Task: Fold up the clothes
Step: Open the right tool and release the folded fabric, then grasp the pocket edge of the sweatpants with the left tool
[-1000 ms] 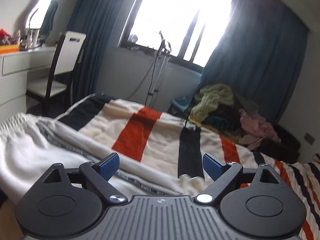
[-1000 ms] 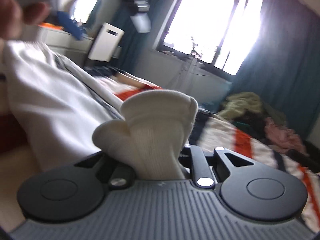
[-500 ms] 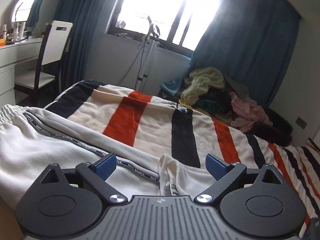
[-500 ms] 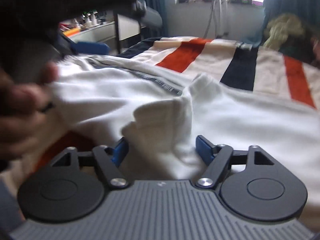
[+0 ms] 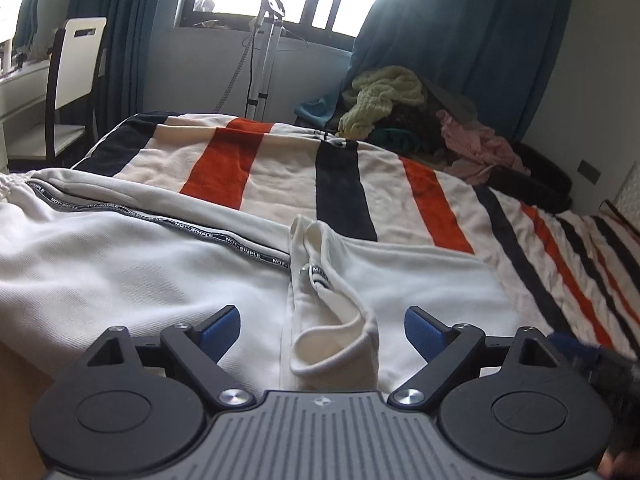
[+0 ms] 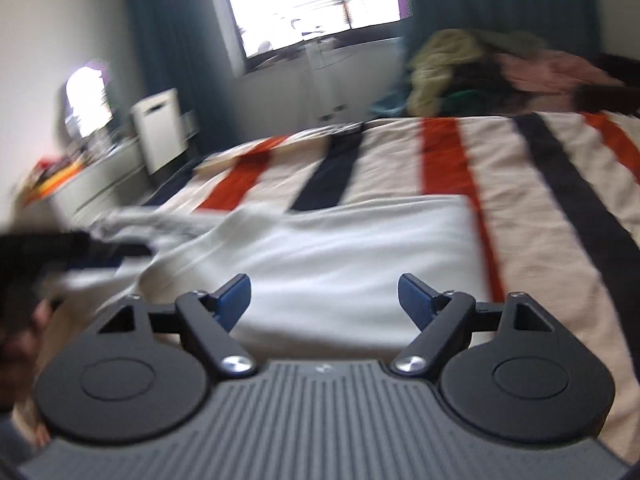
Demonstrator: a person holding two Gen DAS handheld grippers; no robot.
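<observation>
Closing the left gripper [image 5: 322, 330] from this pose risks pinching only the top layer of the ribbed cuff [image 5: 334, 354], which would drag the fold open when lifted. Its fingers [image 5: 222, 326] stand apart and are closing, with the cuff between them but not pressed. The white trousers [image 5: 120, 264] lie folded across the striped bed [image 5: 436, 204]. The right gripper [image 6: 324, 300] has its fingers spread and empty above the folded cloth; a blurred view makes exact clearance uncertain.
</observation>
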